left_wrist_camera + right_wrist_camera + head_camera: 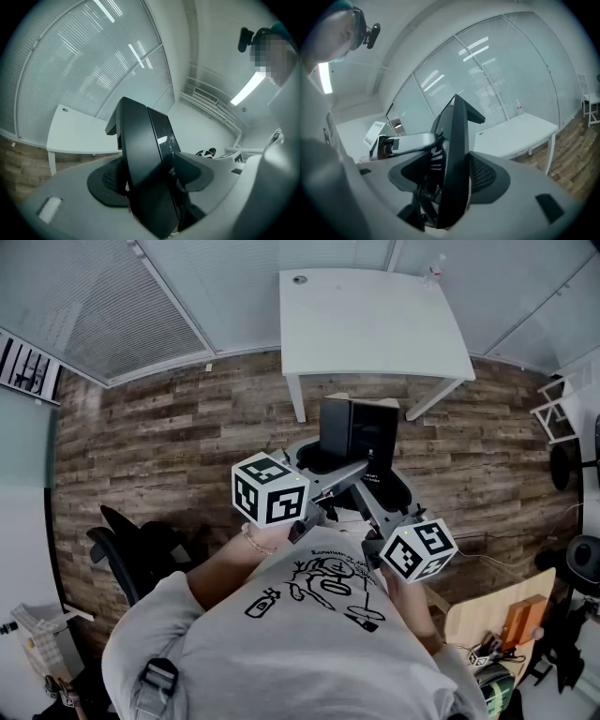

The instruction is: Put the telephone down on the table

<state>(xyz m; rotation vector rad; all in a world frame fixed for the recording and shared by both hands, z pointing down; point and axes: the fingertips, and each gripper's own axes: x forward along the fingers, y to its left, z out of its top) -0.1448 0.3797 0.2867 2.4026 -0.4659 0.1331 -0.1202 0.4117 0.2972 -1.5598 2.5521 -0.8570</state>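
Not down yet: telephone short of the bench.
Both left claw and right claw clamp it midair; set-down remains.

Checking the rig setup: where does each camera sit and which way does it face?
Head view: on the person's head, steeply down at the telephone and white table; shows shirt, forearms, left gripper, right gripper.
Left gripper view: on that gripper, along jaws clamped on the telephone; table beyond, left.
Right gripper view: likewise; table beyond, right.
Shared: telephone and table, all three.
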